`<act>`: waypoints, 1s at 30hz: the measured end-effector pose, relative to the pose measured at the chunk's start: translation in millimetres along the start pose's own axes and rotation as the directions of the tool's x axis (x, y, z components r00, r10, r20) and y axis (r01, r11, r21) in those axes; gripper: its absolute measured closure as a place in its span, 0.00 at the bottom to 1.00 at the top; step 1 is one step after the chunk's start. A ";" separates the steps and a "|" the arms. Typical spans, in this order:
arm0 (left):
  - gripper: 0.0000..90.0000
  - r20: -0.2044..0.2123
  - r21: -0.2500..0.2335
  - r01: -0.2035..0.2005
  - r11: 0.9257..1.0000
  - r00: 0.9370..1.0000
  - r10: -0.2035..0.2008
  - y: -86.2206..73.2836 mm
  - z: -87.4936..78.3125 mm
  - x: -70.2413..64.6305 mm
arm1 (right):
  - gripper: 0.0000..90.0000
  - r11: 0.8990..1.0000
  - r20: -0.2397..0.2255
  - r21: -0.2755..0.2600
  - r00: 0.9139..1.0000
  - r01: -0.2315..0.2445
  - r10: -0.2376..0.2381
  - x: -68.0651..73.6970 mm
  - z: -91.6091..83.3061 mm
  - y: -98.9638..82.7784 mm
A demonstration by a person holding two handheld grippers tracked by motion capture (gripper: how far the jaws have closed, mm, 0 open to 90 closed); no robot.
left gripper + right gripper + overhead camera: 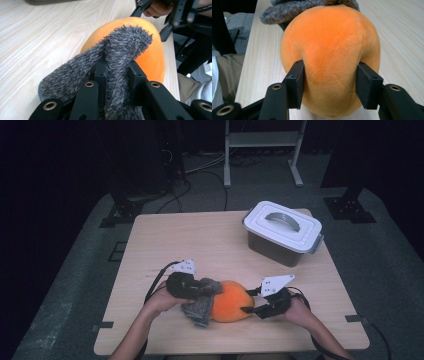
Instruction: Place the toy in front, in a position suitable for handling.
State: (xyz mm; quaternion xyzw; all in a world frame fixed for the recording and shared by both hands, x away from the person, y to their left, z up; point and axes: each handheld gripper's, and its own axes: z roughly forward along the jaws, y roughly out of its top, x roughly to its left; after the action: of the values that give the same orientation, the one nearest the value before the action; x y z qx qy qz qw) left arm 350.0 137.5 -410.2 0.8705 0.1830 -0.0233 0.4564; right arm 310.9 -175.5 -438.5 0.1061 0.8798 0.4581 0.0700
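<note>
An orange plush ball (230,307) lies on the wooden table (200,240) near its front edge. A grey fuzzy cloth (200,309) is draped against the ball's left side. My left gripper (206,289) is shut on a fold of that cloth; in the left gripper view the grey cloth (125,40) is pinched between the jaws of my left gripper (117,67), with the orange ball (153,57) behind it. My right gripper (250,302) grips the ball's right end. In the right gripper view both pads of my right gripper (330,75) dent the orange ball (329,37).
A grey storage box with a white handled lid (282,232) stands at the table's back right. Beyond the table are a light metal frame (262,150) and cables on the floor. Bare tabletop stretches across the back left and centre.
</note>
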 end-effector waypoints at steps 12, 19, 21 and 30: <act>0.82 0.030 0.035 -0.080 0.996 0.996 0.079 16.3 6.5 -13.6 | 0.30 0.999 -0.010 0.000 0.999 -0.050 0.050 2.5 -3.4 7.7; 0.82 0.067 0.039 -0.057 0.998 0.996 0.055 0.5 1.0 -13.1 | 0.24 0.993 -0.021 -0.012 0.993 -0.116 0.116 -7.0 -8.4 4.3; 0.82 0.072 0.044 -0.057 0.997 0.996 0.054 -1.3 0.3 -13.9 | 0.24 0.992 -0.043 0.000 0.991 -0.127 0.127 -6.1 -1.3 2.8; 0.82 0.066 0.011 -0.093 0.996 0.994 0.092 18.4 -3.6 -20.1 | 0.51 0.999 -0.037 0.002 0.998 -0.051 0.051 -0.1 2.8 15.2</act>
State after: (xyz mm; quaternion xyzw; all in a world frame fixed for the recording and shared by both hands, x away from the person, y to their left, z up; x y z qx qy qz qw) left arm 337.1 124.8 -389.4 0.8799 0.1272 -0.0318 0.4567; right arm 313.5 -164.8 -427.6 0.1197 0.8783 0.4611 0.0418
